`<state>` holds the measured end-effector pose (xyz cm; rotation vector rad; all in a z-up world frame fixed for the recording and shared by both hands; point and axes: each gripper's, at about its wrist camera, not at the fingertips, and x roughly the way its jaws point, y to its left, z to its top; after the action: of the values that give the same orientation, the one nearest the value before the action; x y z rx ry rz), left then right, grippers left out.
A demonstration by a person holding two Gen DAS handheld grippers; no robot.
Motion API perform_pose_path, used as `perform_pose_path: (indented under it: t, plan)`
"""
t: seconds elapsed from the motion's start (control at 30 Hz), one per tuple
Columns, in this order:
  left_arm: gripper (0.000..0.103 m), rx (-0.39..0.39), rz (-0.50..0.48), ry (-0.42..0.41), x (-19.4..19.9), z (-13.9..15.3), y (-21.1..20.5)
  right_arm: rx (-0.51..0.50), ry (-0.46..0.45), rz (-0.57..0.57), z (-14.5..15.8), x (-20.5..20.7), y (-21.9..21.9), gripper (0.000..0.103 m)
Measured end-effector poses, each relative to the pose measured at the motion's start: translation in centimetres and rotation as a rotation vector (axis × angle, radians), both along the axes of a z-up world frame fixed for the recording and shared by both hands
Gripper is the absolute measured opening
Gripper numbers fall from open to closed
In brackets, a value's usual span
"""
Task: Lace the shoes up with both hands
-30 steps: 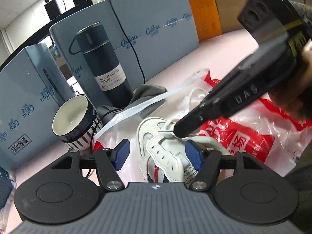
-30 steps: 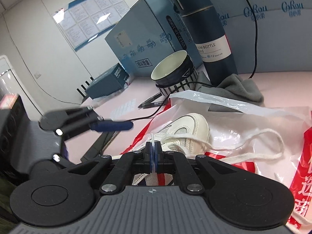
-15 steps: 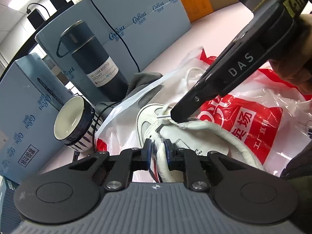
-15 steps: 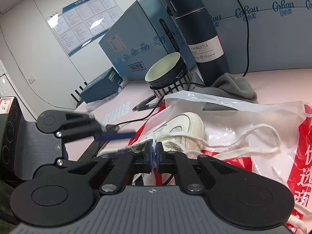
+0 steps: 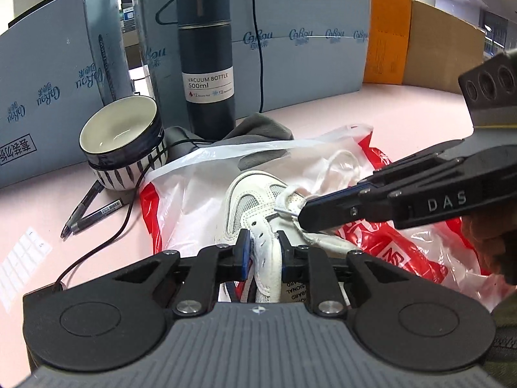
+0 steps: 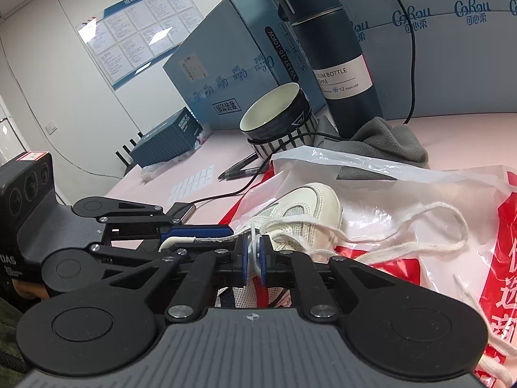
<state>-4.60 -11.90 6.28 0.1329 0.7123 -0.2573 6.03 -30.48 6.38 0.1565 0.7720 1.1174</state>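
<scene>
The white sneaker (image 5: 255, 207) lies on a red-and-white plastic bag (image 5: 200, 190) on the pink desk (image 5: 404, 103), its toe pointing to 12 o'clock in the left wrist view. The left gripper (image 5: 262, 249) sits at 6 o'clock of the shoe, its blue-padded jaws narrow and pressing from both sides on the white eyelet flap of the upper; the jaws are easing open slightly, yet the pads are on the flap. The right gripper (image 5: 292, 213) reaches in from 3 o'clock, jaws nearly closed, pinching the tip of the white lace (image 5: 287, 199) just above the eyelet row. In the right wrist view the same pinch shows: the blue pads (image 6: 262, 255) stand narrow with a strand of lace (image 6: 420, 226) between them, and the rest of the lace loops away toward 3 o'clock across the bag. There the left gripper (image 6: 206, 234) enters from 9 o'clock, clamped on the shoe's edge.

Behind the shoe, at 11 o'clock in the left wrist view, stands a dark vacuum bottle (image 5: 206, 64), upright. At 10 o'clock a striped bowl (image 5: 124, 144) rests tilted toward the camera. A grey cloth (image 5: 261, 129) lies at the foot of the bottle, partly under the bag. Two pens (image 5: 87, 213) lie at 9 o'clock beside a black cable (image 5: 106, 242). Blue cardboard boxes (image 5: 307, 42) form the wall at the back
</scene>
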Motion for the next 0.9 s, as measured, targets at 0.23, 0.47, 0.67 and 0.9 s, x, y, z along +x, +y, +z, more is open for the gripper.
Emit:
perform_pose_path:
  t: [0.23, 0.47, 0.67, 0.9]
  plan:
    - [0.017, -0.029, 0.008, 0.013, 0.1, 0.1, 0.4, -0.042, -0.073, 0.034, 1.2, -0.9, 0.9, 0.004]
    - [0.017, -0.035, 0.010, 0.025, 0.2, 0.0, 0.5, -0.128, -0.189, 0.097, 1.9, -2.0, 2.2, 0.004]
    - [0.017, -0.028, 0.009, 0.026, 0.1, 0.0, 0.4, -0.179, -0.227, 0.129, 1.7, -2.2, 2.9, 0.004]
    - [0.017, -0.021, 0.005, 0.029, 0.2, 0.0, 0.4, -0.187, -0.240, 0.128, 1.5, -2.4, 3.0, 0.007]
